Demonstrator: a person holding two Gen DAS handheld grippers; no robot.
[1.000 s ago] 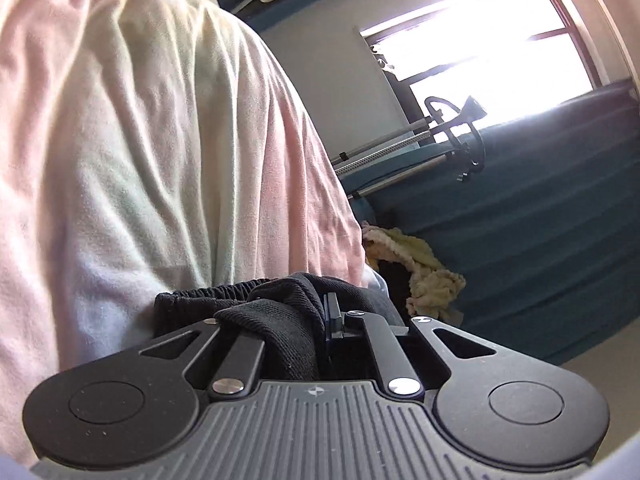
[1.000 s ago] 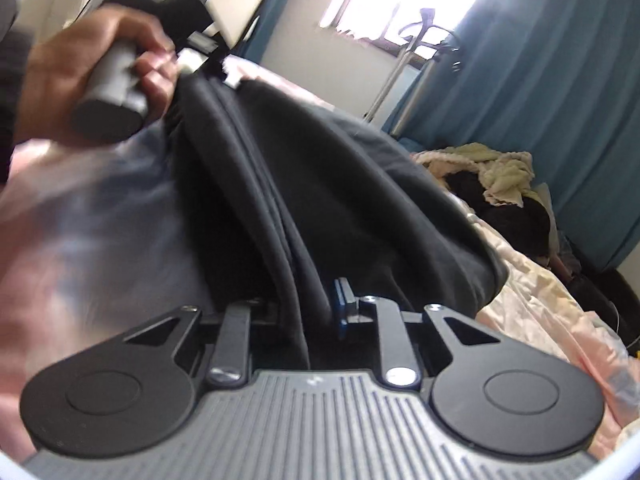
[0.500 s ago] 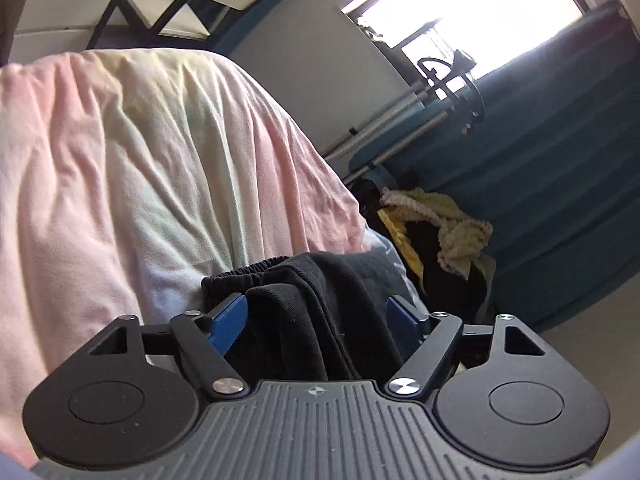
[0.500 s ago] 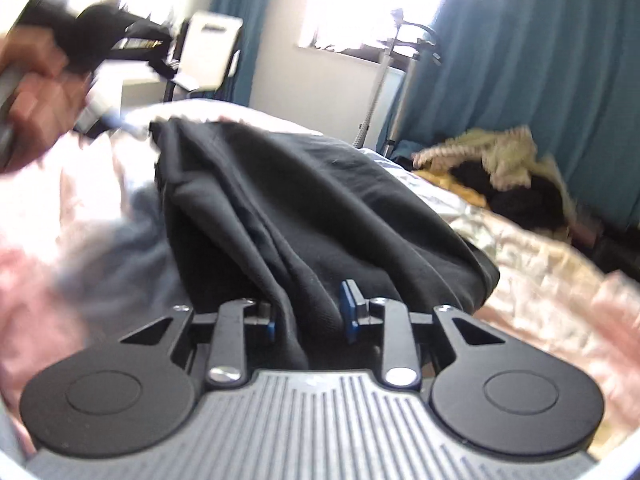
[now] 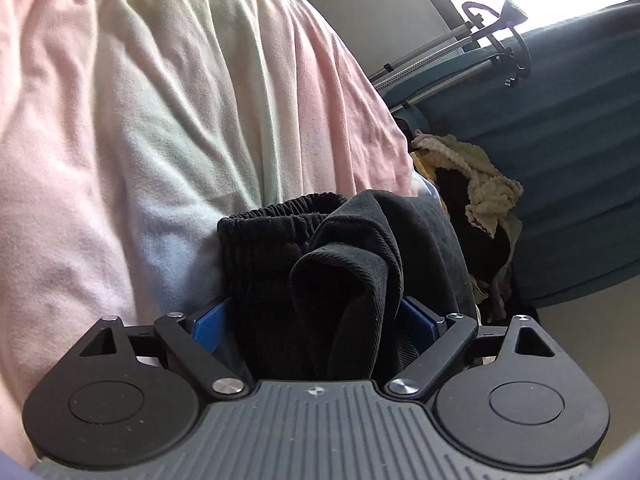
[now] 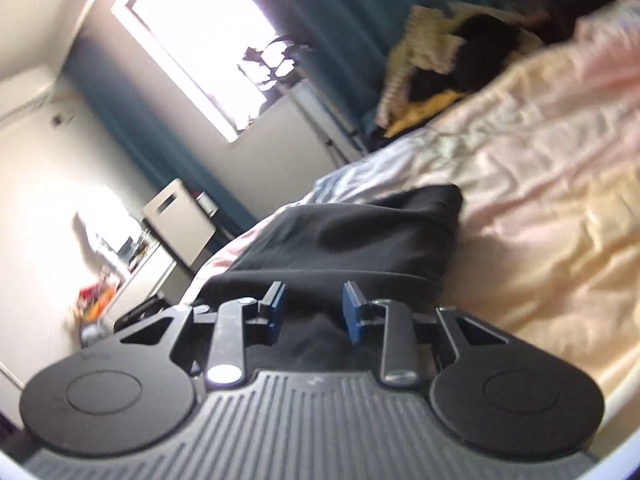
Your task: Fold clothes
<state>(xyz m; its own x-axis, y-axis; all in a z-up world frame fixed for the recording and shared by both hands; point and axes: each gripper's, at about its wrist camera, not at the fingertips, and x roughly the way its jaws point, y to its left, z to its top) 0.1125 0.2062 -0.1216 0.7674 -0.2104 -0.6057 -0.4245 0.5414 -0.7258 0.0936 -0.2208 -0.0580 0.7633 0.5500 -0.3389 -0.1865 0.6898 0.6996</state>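
Left gripper (image 5: 316, 320) jaws opening wide, black pants (image 5: 320, 272) loose between them on pink bedsheet (image 5: 140, 120); right gripper (image 6: 314, 312) opening, pants between pads, clothes pile (image 6: 436, 68) at 1 o'clock.

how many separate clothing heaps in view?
2: black garment on the pink bedsheet right ahead; mixed yellow-and-black pile by the blue curtain. More may be hidden.

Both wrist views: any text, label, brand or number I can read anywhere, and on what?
None readable in either view.
Black garment: no tag or print showing.
Left gripper body: only a small round mark, no letters.
Clutter on the white desk: red and yellow items, too blurred to read.
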